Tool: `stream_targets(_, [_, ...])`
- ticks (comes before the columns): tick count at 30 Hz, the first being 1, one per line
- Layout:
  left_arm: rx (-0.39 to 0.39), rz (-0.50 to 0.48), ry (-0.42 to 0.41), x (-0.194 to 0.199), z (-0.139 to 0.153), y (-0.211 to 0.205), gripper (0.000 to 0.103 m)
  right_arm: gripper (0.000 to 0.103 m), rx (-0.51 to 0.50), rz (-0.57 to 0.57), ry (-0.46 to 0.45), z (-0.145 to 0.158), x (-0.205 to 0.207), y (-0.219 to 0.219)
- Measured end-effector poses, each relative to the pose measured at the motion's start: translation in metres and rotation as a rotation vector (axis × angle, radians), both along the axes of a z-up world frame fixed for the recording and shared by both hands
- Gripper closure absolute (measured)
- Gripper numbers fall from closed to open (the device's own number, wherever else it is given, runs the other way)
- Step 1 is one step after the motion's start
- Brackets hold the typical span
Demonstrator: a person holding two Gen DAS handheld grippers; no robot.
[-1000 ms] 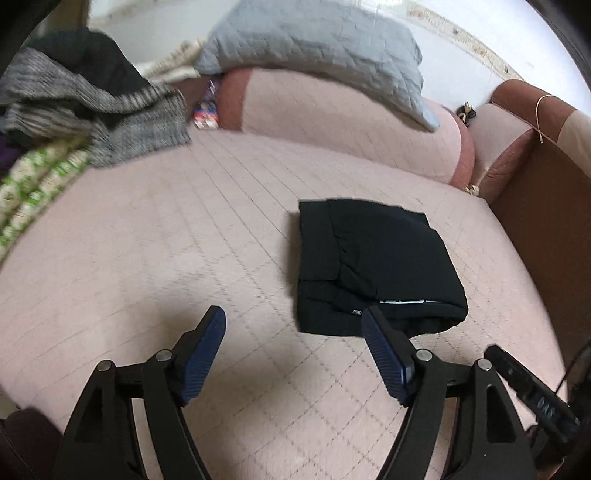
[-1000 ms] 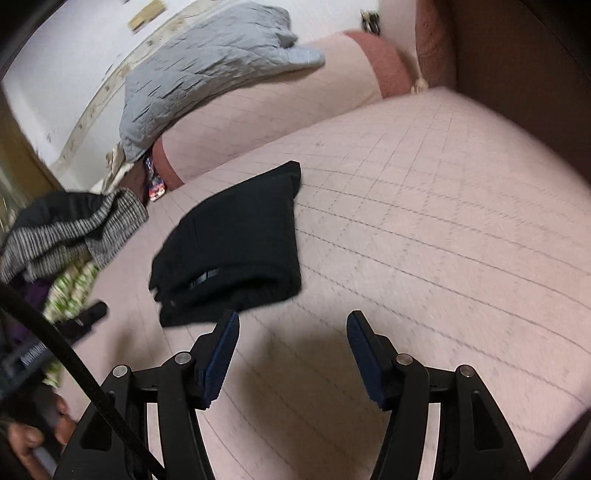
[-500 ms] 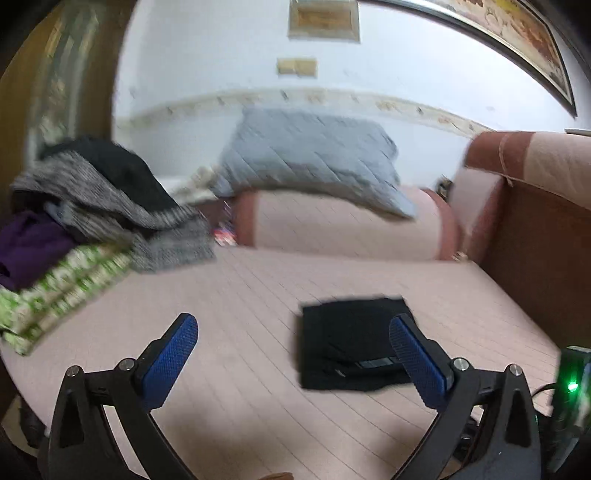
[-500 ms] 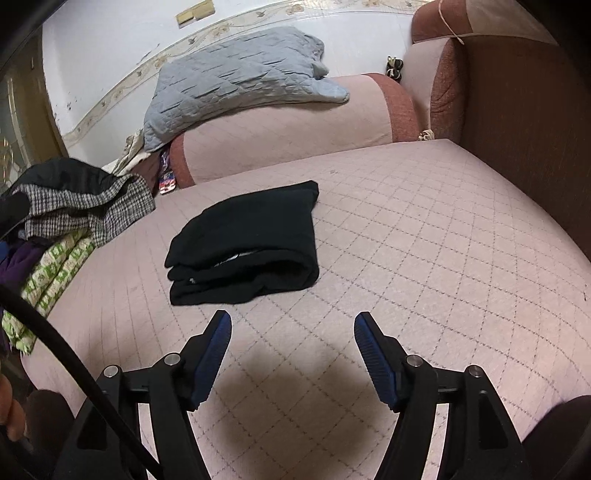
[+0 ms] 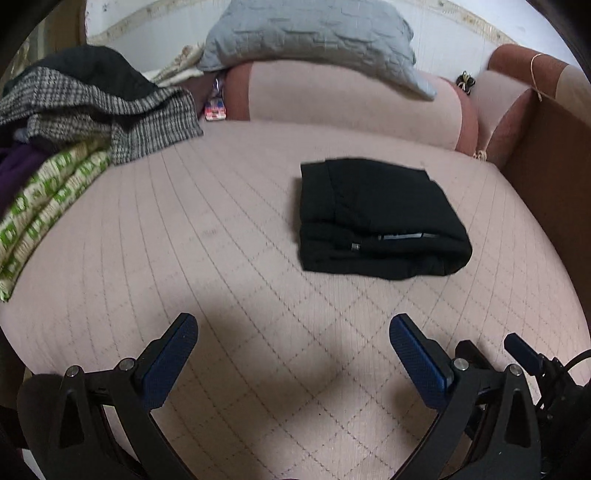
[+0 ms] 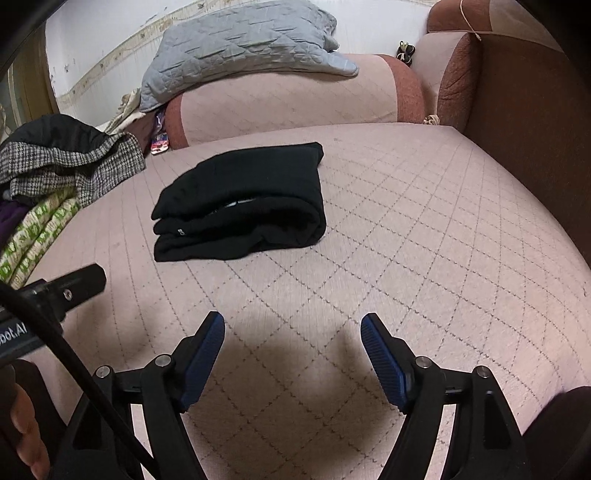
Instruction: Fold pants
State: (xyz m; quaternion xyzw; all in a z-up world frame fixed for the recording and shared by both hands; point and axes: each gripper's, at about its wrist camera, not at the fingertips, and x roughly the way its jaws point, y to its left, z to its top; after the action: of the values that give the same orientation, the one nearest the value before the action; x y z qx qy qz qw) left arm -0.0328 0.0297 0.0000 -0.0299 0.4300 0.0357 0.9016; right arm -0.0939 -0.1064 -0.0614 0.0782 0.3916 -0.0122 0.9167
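The black pants [image 5: 376,218] lie folded into a compact rectangle on the pink quilted sofa seat [image 5: 184,258]; they also show in the right wrist view [image 6: 243,206]. My left gripper [image 5: 293,325] is open and empty, held above the seat, short of the pants' near edge. My right gripper [image 6: 291,323] is open and empty, also nearer than the pants and slightly to their right. Neither gripper touches the pants.
A pile of clothes [image 5: 74,122] with a checked garment, a purple piece and green-patterned fabric lies at the left. A grey quilted blanket [image 5: 314,33] rests on the pink backrest [image 5: 351,103]. A brown armrest [image 6: 517,110] bounds the right side.
Both grippers have drawn back from the folded pants and stay open. The left camera swung up toward the wall, then tilted down to the seat again. The pants have not moved.
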Motion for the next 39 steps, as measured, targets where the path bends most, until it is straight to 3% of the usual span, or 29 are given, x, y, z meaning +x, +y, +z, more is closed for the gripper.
stream_targets(20, [-0.044,-0.049,0.09,0.012,-0.024,-0.006,0.0,0.022,-0.06,-0.011,0.057,-0.018,0.012,0.001])
stream_targets(39, [-0.094,-0.078,0.167,0.015,-0.043,-0.01,0.0,0.02,-0.092,-0.077,0.048,-0.018,0.006,-0.015])
